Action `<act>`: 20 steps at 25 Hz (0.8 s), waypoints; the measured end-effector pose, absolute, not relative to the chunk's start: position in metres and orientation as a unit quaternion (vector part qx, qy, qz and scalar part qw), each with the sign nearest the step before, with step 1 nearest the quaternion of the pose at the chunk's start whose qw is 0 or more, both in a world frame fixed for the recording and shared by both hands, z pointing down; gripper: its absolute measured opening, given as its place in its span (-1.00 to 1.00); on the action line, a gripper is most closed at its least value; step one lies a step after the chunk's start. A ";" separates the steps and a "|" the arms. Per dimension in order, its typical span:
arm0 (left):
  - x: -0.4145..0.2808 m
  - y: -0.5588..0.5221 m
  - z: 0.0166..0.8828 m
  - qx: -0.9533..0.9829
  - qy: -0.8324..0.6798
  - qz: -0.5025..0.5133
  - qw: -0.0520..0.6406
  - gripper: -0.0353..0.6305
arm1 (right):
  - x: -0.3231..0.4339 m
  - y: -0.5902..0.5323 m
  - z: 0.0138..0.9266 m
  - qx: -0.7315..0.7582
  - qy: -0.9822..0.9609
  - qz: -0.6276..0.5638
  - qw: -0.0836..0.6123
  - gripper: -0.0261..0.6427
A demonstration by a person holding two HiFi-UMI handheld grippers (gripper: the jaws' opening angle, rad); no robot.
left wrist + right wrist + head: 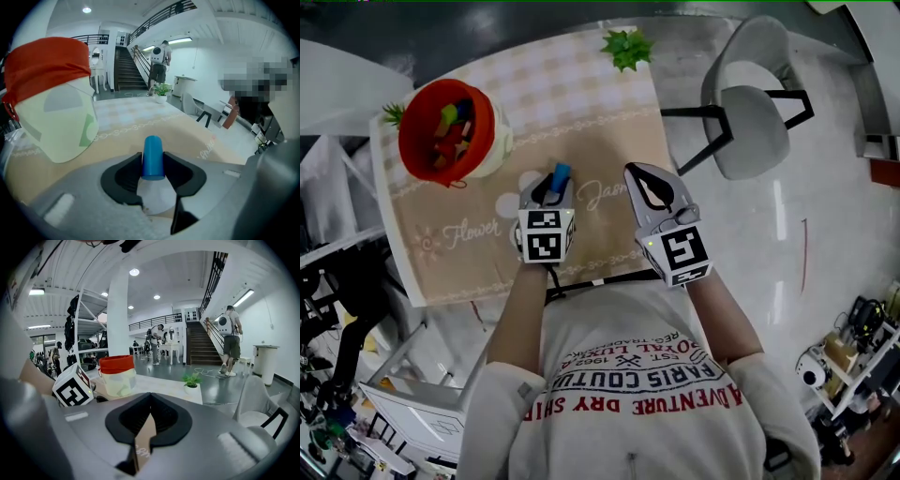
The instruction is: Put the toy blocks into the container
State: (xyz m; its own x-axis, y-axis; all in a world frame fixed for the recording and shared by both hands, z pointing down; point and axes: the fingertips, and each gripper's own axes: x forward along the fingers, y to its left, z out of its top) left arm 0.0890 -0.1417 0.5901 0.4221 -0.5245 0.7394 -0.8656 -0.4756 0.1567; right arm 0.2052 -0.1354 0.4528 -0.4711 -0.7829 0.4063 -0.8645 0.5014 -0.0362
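Observation:
A blue cylinder block (561, 173) (153, 157) stands upright between the pads of my left gripper (555, 185) (153, 164), which is shut on it just above the beige tablecloth (591, 141). The container (411, 141) is a cream bucket with a red lining, at the table's far left, with several coloured blocks inside. In the left gripper view the container (56, 112) looms close on the left. My right gripper (637, 173) (150, 398) hangs to the right of the left one, over the table's right edge, shut with nothing in it. The container (117, 376) also shows in the right gripper view.
A small green plant (627, 47) sits at the table's far edge, another (394, 114) beside the container. A grey chair (750, 112) stands on the floor to the right. White shelving (356, 309) crowds the left side. People walk near a staircase (126, 65) far off.

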 end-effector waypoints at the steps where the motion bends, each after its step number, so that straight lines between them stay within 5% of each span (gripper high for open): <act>1: 0.087 -0.143 0.584 0.803 -0.435 0.310 0.264 -0.43 | 0.204 -0.137 0.450 0.485 -0.850 0.116 0.170 -0.92; 20: -0.011 -0.171 0.397 0.846 -0.497 0.167 0.099 -0.44 | 0.092 -0.162 0.385 0.435 -0.889 0.037 0.140 -0.92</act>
State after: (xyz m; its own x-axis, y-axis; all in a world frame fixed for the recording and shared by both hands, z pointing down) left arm -0.0111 -0.1713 0.3972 0.4497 -0.8077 0.3812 -0.8738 -0.4863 0.0006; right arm 0.0916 -0.1621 0.3849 -0.5829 -0.7625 0.2809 -0.7833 0.6191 0.0551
